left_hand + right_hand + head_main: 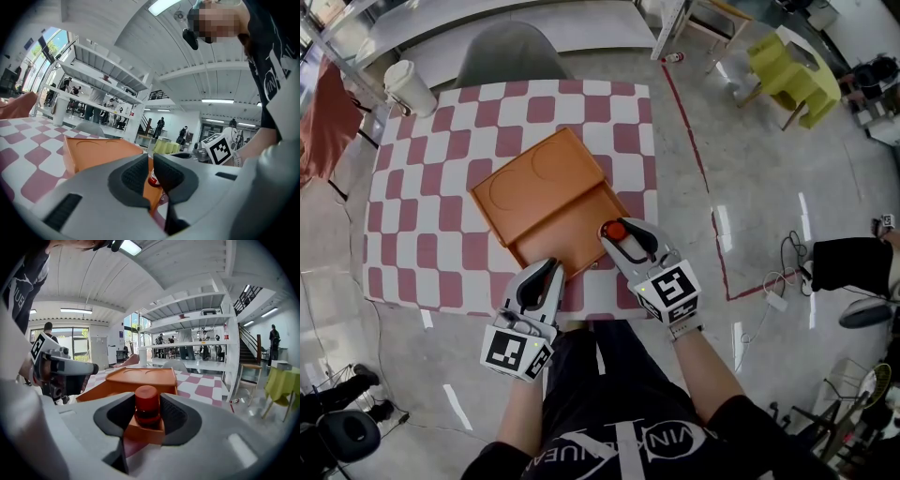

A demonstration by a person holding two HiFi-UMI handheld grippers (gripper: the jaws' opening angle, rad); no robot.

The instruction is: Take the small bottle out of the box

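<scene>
Small bottle [614,230], red cap, stands in box [572,223] near-right corner, right gripper [622,238] jaws clamped on its cap. Left gripper [547,273] pinches box's near-left edge. Beyond, lid [534,178] lies open on checkered table [422,234].

A worktop [422,216] under a red-and-white checked cloth stands on a pale glossy floor [769,394]. A grey chair [502,52] is at its far edge and a white cylindrical container [410,87] at its far left corner. A red line [698,159] runs along the floor to the right of the worktop, with a yellow-green chair [792,75] beyond it and a white plug with cables [776,300] nearer, while a rust-coloured cloth [323,122] hangs at the far left.
</scene>
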